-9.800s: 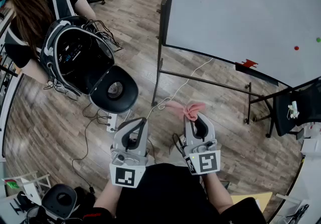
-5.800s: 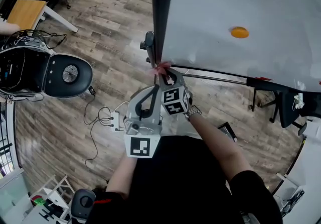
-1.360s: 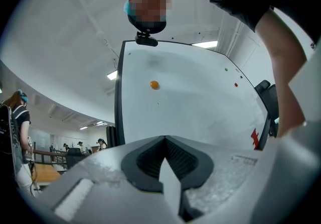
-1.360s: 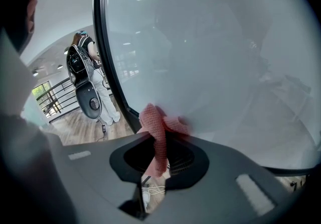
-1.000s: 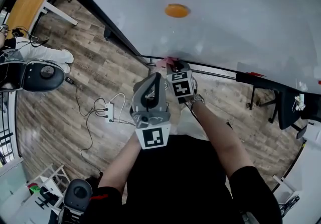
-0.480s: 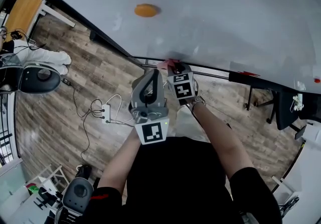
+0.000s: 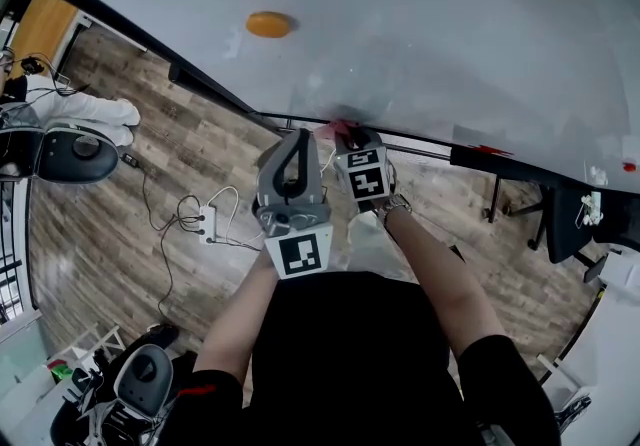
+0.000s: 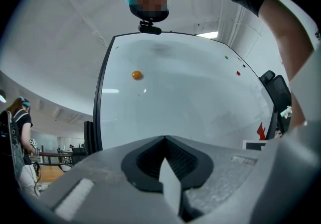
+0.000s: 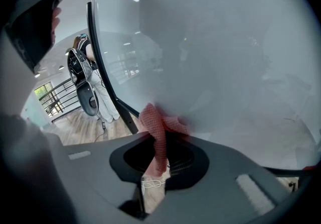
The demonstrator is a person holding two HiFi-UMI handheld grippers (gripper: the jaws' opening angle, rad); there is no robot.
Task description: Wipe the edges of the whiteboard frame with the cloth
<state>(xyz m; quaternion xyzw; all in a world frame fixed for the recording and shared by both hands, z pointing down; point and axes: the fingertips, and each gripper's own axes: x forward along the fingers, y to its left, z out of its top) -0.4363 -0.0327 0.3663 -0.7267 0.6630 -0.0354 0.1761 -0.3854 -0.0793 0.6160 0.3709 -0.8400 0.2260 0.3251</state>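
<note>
Pink knit cloth (image 9: 156, 126), pinched by the right gripper (image 9: 159, 143), has advanced along the black whiteboard frame (image 7: 205, 86) bottom edge, wiping likely midway; left gripper (image 8: 164, 140) closed, empty.

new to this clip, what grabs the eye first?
The big whiteboard fills the top of the head view, with one orange dot at its upper left. At the lower edge of its dark frame the right claw is shut on a pink cloth held against the board; the left claw sits shut and empty beside it.
</note>
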